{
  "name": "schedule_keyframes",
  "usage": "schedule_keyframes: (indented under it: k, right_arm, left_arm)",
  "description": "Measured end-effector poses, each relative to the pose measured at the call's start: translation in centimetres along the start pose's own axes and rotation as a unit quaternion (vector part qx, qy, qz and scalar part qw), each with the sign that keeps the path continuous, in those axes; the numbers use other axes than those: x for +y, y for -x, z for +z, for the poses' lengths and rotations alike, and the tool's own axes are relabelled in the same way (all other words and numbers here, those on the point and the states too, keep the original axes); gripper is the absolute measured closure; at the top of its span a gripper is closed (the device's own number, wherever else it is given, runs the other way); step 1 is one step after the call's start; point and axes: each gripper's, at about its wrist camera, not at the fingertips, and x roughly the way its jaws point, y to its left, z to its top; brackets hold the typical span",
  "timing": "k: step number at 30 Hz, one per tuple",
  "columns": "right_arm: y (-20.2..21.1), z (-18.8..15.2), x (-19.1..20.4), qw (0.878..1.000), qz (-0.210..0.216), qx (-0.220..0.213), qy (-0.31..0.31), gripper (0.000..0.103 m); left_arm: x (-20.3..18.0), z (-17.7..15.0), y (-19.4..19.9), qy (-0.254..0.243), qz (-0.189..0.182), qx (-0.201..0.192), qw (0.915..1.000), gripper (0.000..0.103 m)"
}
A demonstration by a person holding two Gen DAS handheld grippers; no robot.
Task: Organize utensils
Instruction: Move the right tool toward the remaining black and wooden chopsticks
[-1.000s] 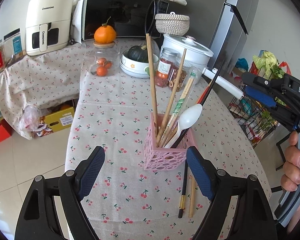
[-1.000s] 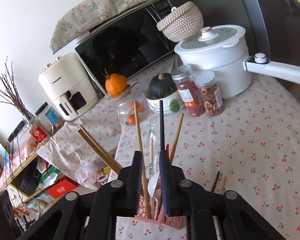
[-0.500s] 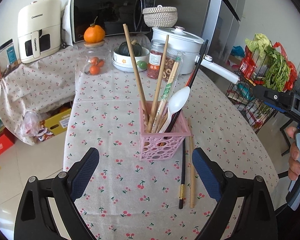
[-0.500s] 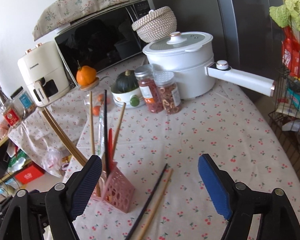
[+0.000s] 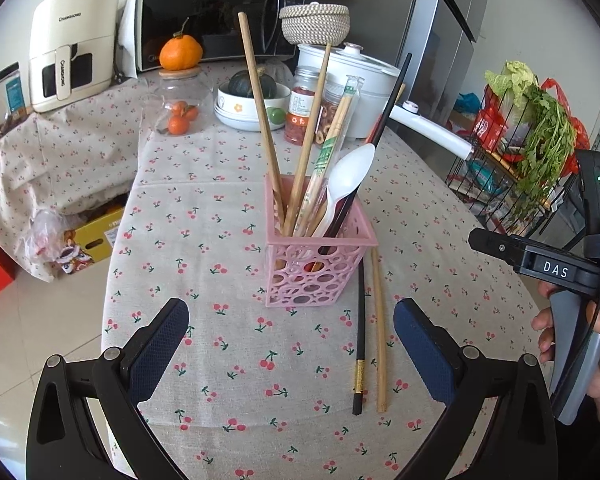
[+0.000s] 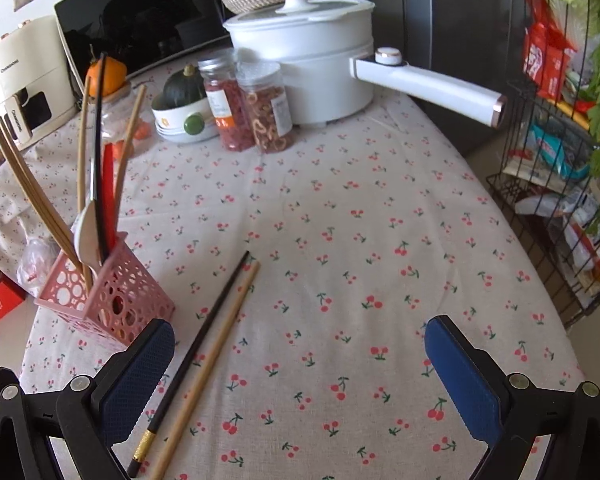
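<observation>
The pink perforated utensil holder stands upright on the desk, which is covered by a cherry-print cloth. It contains several wooden chopsticks, a paper-wrapped chopstick pair, a white plastic spoon, one black chopstick and a red item of which little shows. Two loose utensils lie flat on the cloth just beside the holder: a black chopstick with a gold band and a wooden chopstick, side by side and nearly parallel. The left gripper hovers above the desk in front of the holder, jaws spread wide, holding nothing. The right gripper has its jaws spread wide and empty; the two loose chopsticks run close by its left finger. Behind the holder stand a glass jar of small oranges, a bowl holding a dark squash, two spice jars, and a white electric pot whose long handle projects over the desk. A microwave and an air fryer occupy the rear. A wire rack of vegetables stands off the desk's edge.
</observation>
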Motion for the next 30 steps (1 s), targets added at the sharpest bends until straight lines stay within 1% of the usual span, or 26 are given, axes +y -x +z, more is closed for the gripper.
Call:
schedule_keyframes:
  k: [3,5,7,9,17,23,25,26,30]
  right_arm:
    - [-1.9,-0.6,-0.3,1.000,-0.001,0.014,-0.009,0.000]
    - [-3.3,-1.0,-0.4,1.000,-0.006,0.024,-0.010,0.000]
    - [-4.8,-1.4,-0.2,0.999,-0.010,0.038,-0.006,0.000]
    - [-6.2,-1.6,0.2,0.999,-0.011,0.052,0.002,0.000]
    - [-9.7,-2.1,2.5,0.996,-0.021,0.071,0.046,0.000]
    - [-12.1,-2.6,4.0,0.992,-0.038,0.092,0.077,0.000]
    - [-12.6,-2.7,4.2,0.991,-0.039,0.100,0.080,0.000]
    - [-12.7,-2.7,4.1,0.992,-0.038,0.096,0.077,0.000]
    - [-12.8,-2.6,4.0,0.991,-0.034,0.103,0.079,0.000]
  left_arm:
    - [0.2,-0.2,-1.4,-0.001,0.007,0.021,0.9997,0.000]
    - [0.4,-0.2,-2.3,0.001,0.003,0.037,0.9993,0.000]
    - [0.5,-0.3,-2.8,0.002,-0.001,0.043,0.9991,0.000]
    - [0.5,-0.1,-3.2,0.002,-0.004,0.044,0.9990,0.000]
    - [0.5,-0.1,-4.9,-0.005,-0.008,0.074,0.9972,0.000]
    - [0.6,-0.2,-5.4,-0.013,-0.004,0.081,0.9966,0.000]
    - [0.7,-0.1,-5.5,-0.012,-0.003,0.083,0.9965,0.000]
    - [0.8,-0.1,-5.6,-0.011,-0.004,0.084,0.9964,0.000]
    - [0.7,-0.1,-5.7,-0.011,-0.006,0.084,0.9964,0.000]
